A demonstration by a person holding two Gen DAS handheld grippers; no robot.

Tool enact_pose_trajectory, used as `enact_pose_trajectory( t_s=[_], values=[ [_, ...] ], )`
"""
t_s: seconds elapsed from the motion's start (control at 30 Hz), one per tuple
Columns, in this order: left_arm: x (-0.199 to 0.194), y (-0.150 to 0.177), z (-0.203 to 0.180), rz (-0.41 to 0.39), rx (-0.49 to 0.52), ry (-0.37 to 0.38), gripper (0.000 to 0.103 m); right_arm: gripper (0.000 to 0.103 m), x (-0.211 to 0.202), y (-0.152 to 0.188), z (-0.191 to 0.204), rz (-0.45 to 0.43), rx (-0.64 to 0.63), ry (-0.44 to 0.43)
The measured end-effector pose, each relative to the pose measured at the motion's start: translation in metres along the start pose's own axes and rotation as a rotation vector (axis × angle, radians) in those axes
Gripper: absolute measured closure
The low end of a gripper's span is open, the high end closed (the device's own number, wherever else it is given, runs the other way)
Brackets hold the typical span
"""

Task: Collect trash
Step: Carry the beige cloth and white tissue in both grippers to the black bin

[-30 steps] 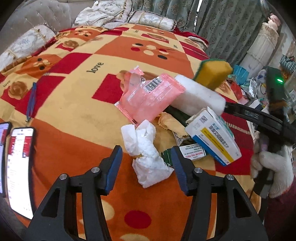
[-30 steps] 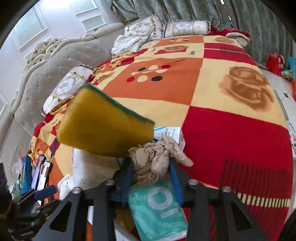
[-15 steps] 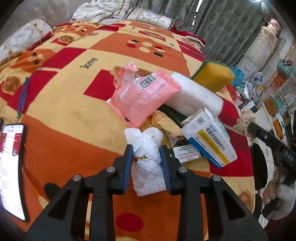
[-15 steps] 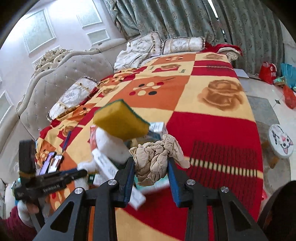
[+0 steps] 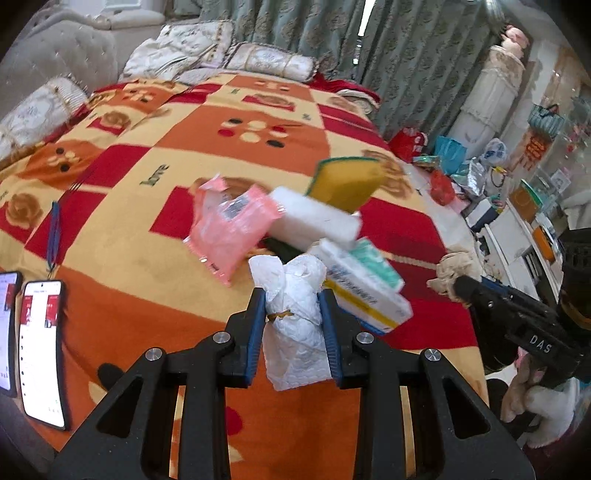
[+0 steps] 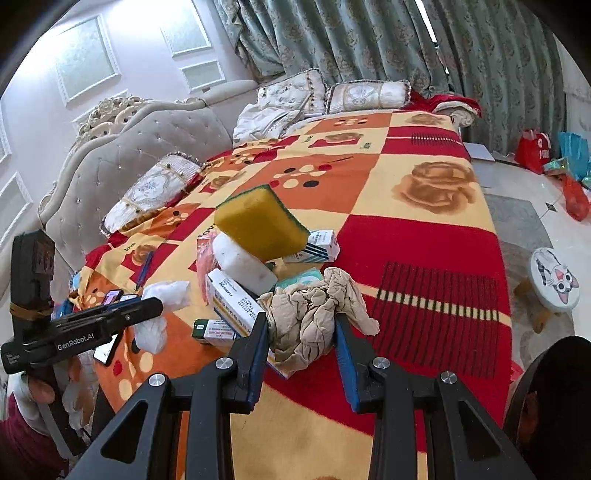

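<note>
Green patterned curtains hang behind a bed covered by an orange, red and yellow checked blanket, with a grey tufted headboard at its head. Two smartphones with lit screens lie at the blanket's near left corner, the outer one cut off by the left wrist view's edge. Toward the middle sits a pile of litter: a pink plastic wrapper, a white foam block with a yellow sponge with a green scouring side propped tilted on it, and a white, blue and yellow cardboard box; its print is too blurred to read, and what lies under the block is hidden.

The left gripper points steeply down, its blue pads pinching a crumpled white paper tissue tied with a rubber band, raised clear of the blanket just in front of the pile. At the right, the right gripper also angles downward, pressed onto a wad of beige crumpled cloth held above the blanket beside the pile. A white-gloved hand grips its handle, partly cut off.
</note>
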State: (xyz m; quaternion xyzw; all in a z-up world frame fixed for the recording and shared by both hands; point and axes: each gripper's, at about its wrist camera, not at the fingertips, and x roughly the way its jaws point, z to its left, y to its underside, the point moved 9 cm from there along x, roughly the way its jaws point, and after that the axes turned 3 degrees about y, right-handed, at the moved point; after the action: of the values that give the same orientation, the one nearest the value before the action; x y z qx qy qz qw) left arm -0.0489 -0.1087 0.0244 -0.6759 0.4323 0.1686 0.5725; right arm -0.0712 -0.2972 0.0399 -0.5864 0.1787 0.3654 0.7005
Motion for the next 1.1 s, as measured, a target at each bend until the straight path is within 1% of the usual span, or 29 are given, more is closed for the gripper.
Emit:
enact_pose_trajectory(
  t_s=[0.37,0.63,1.1],
  values=[
    [0.008,-0.005,-0.048,0.000,0.073,0.029,0.076,0.070,-0.024,0.005,-0.013,-0.018,0.013,0.034],
    [0.016,-0.005,-0.083,0.004,0.140,0.045,0.076,0.070,-0.042,0.006,-0.034,-0.041,0.044,0.064],
    [0.032,-0.006,-0.141,0.022,0.223,0.104,0.076,0.070,-0.066,0.015,-0.074,-0.057,0.103,0.128]
  ],
)
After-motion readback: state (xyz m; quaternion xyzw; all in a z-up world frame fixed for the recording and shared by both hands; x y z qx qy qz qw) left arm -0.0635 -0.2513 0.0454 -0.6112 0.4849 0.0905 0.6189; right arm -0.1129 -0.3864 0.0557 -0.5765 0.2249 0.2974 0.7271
